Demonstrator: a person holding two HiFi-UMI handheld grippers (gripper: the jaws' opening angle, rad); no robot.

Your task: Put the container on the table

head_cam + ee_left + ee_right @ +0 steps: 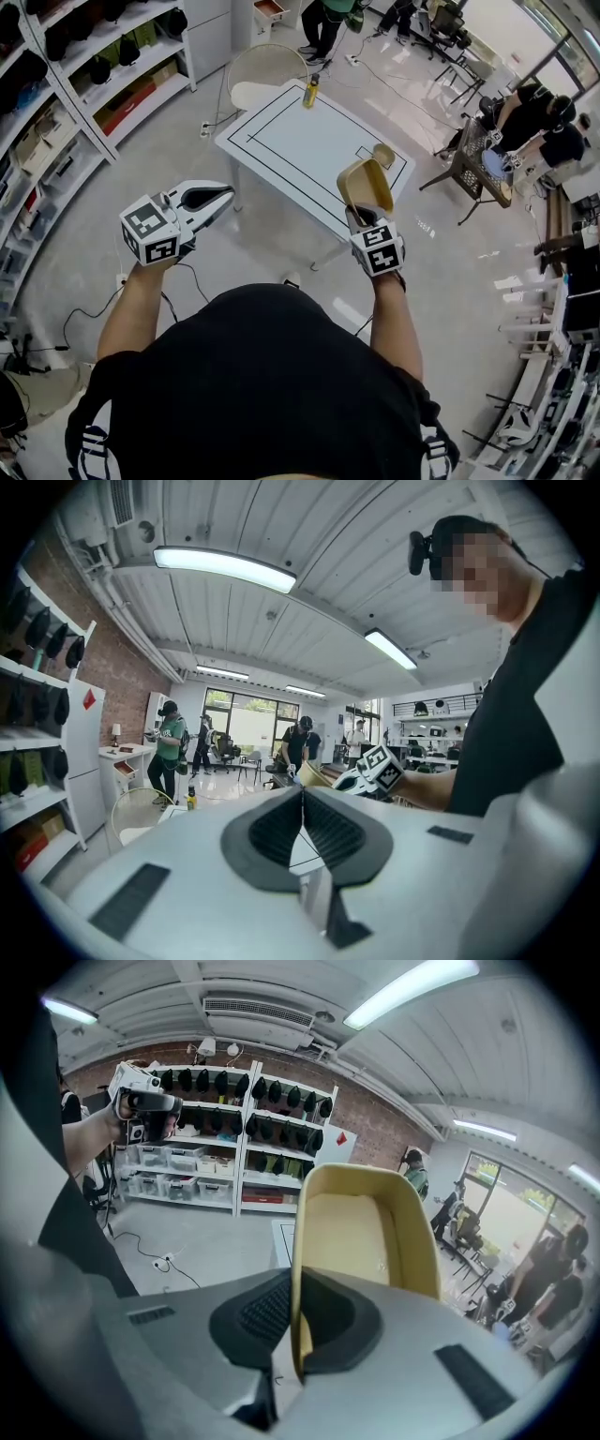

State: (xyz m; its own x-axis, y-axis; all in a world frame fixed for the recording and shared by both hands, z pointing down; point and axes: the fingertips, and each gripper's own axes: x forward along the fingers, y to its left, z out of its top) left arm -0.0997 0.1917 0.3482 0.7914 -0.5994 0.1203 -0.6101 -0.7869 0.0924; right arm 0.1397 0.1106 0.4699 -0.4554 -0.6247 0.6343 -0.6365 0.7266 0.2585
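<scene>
My right gripper (pixel 361 212) is shut on the rim of a tan, open-topped container (pixel 366 185), held up in the air near the front right corner of the white table (pixel 281 141). In the right gripper view the container (pixel 367 1232) stands upright, its wall pinched between the jaws of the right gripper (pixel 292 1326). My left gripper (pixel 217 198) hangs over the floor left of the table, shut with nothing in it; its jaws (pixel 302 803) meet in the left gripper view. A small tan lid (pixel 383 155) lies on the table's right end.
A yellow bottle (pixel 310 92) stands at the table's far edge, with a round white chair (pixel 265 75) behind it. Shelving (pixel 84 84) lines the left wall. People (pixel 530 117) sit at desks at the right. Cables (pixel 94 314) trail over the floor.
</scene>
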